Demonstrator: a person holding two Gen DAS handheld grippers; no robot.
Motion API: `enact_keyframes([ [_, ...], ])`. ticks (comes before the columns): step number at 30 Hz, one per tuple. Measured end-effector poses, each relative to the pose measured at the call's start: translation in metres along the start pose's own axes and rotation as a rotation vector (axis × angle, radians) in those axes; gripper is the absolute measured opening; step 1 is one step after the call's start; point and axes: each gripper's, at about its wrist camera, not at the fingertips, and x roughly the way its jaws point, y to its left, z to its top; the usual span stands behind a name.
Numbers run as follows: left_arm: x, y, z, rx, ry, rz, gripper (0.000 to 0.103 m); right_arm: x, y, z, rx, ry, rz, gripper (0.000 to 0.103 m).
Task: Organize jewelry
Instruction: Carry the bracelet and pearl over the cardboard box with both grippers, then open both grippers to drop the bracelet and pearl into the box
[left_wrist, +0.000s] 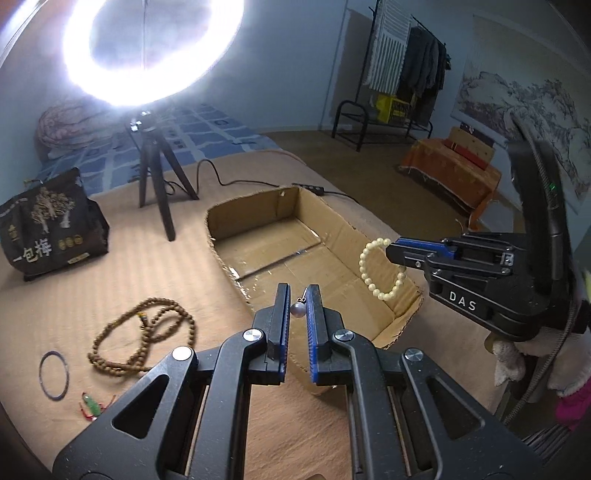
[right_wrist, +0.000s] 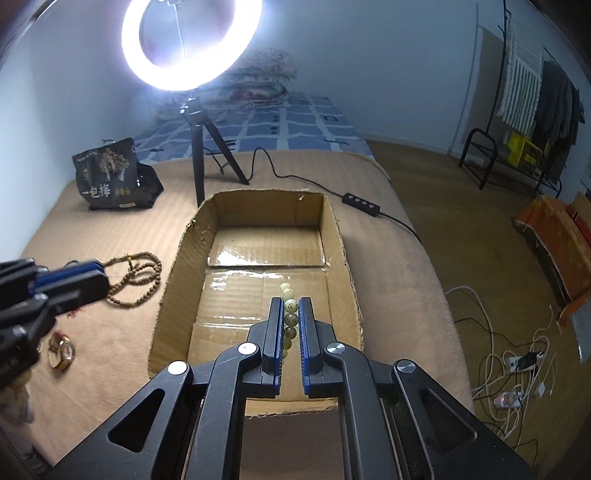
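My left gripper (left_wrist: 298, 295) holds a small grey pearl earring (left_wrist: 297, 309) between its nearly closed fingers, over the near left rim of the open cardboard box (left_wrist: 343, 225). My right gripper (right_wrist: 288, 306) is shut on a cream bead bracelet (right_wrist: 290, 308), which hangs over the box's inside (right_wrist: 258, 221). In the left wrist view the bracelet (left_wrist: 369, 275) dangles from the right gripper (left_wrist: 391, 251). A brown bead necklace (left_wrist: 147, 332) lies on the tan blanket, left of the box.
A thin dark ring (left_wrist: 54, 374) and a green and red trinket (left_wrist: 90, 406) lie by the necklace. A gold watch (right_wrist: 61, 350) lies near the left gripper. A ring light on a tripod (left_wrist: 155, 177), its cable and a dark bag (left_wrist: 48, 225) stand behind.
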Motion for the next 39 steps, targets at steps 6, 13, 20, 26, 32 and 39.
enact_keyframes([
  [6,0.017,-0.002,0.001,-0.028,0.023,-0.015,0.006,0.007,-0.003,-0.002,0.007,0.02,-0.005,0.006],
  [13,0.024,-0.005,0.003,-0.035,0.034,-0.01,0.007,0.008,-0.007,-0.002,0.026,0.028,0.002,0.006],
  [20,0.025,0.001,0.004,-0.056,0.029,0.015,0.044,0.006,-0.009,-0.002,0.033,0.017,-0.017,0.036],
  [26,0.021,0.006,0.003,-0.053,0.029,0.042,0.044,0.005,-0.012,-0.004,0.042,0.011,-0.051,0.056],
  [32,0.012,0.013,0.003,-0.055,0.02,0.059,0.044,0.005,-0.008,-0.003,0.033,0.015,-0.064,0.062],
  [39,-0.004,0.023,0.003,-0.05,0.007,0.084,0.044,0.0,0.003,-0.002,0.014,0.005,-0.062,0.063],
])
